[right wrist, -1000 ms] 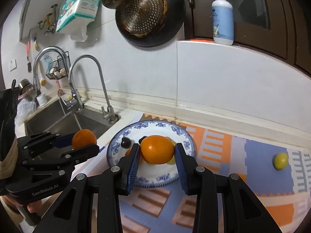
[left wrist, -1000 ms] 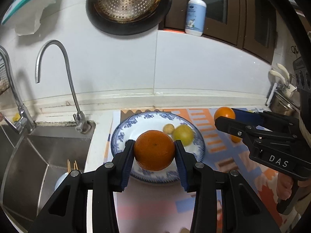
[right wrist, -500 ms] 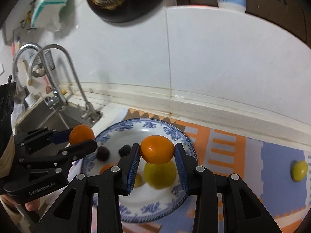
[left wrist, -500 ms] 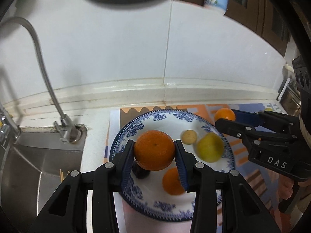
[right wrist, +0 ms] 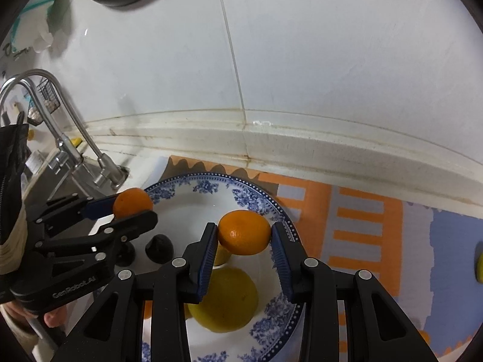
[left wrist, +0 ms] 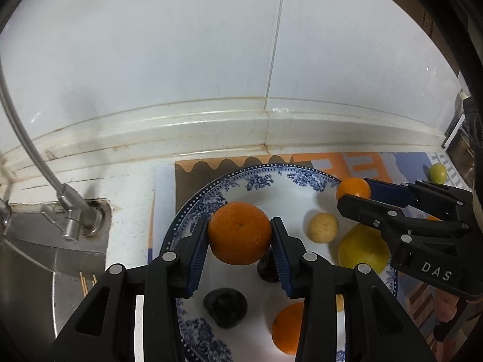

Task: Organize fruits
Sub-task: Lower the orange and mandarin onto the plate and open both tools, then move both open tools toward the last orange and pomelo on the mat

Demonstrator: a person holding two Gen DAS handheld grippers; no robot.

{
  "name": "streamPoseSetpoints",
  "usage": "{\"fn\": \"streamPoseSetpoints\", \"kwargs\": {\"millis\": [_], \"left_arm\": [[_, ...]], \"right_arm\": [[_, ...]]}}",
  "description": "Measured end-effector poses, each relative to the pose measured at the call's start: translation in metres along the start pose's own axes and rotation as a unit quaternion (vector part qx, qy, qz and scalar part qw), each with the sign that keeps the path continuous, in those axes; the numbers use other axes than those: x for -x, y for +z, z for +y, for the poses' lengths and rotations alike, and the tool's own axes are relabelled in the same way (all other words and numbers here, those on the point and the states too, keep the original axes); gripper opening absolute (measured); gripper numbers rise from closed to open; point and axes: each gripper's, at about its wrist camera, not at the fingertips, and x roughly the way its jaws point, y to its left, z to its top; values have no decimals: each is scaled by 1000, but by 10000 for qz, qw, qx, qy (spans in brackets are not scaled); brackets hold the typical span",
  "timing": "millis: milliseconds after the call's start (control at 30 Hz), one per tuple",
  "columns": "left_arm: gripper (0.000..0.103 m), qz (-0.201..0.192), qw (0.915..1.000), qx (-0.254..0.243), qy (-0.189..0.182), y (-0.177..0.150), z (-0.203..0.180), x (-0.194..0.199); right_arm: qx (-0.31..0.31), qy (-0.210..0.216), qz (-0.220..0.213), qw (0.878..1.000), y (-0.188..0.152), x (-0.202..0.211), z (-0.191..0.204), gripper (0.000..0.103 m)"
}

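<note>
Left wrist view: my left gripper point(left wrist: 240, 236) is closed to fruit width, both blue pads pinching a large orange point(left wrist: 239, 237). It is held over the left half of the blue-patterned plate point(left wrist: 208, 199), above a dark fruit point(left wrist: 225, 307), a beige round fruit point(left wrist: 322, 228), a lemon point(left wrist: 363, 252) and a second orange point(left wrist: 289, 327).

Right wrist view: my right gripper point(right wrist: 244, 236) likewise pinches a smaller orange point(right wrist: 244, 232) over the plate's right rim, fingers pointing toward the tiled wall point(right wrist: 302, 45). A green fruit point(right wrist: 479, 261) lies on the patterned mat point(right wrist: 362, 226) near its right edge.
</note>
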Motion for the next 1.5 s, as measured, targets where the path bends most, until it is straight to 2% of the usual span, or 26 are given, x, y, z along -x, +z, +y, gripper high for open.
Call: {"fn": "streamPoseSetpoints", "kwargs": {"millis": [300, 400, 467, 733, 833, 1067, 1200, 1500], "left_arm": [[40, 114, 9999, -5, -46, 5, -4, -6], [48, 61, 10000, -11, -2, 5, -5, -1], [48, -27, 10000, -16, 25, 4, -6, 7], [48, -368, 9992, -41, 176, -2, -23, 52], [50, -506, 9985, 10, 191, -6, -31, 70], [51, -783, 9961, 221, 330, -18, -49, 115], [56, -991, 9937, 399, 328, -31, -59, 146], [69, -1312, 9894, 365, 493, -63, -85, 203]], "right_arm": [[-25, 57, 17, 10000, 2, -4, -2, 39], [12, 28, -35, 10000, 2, -1, -1, 39], [36, -4, -76, 10000, 2, 3, 0, 39], [55, -55, -400, 9992, -5, 40, 5, 39], [98, -90, -565, 9983, -12, 60, 9, 47], [123, -195, -886, 9958, -27, 106, 15, 47], [102, -235, -1027, 9944, -38, 132, 16, 50], [143, -418, -1341, 9900, -69, 187, 19, 62]]}}
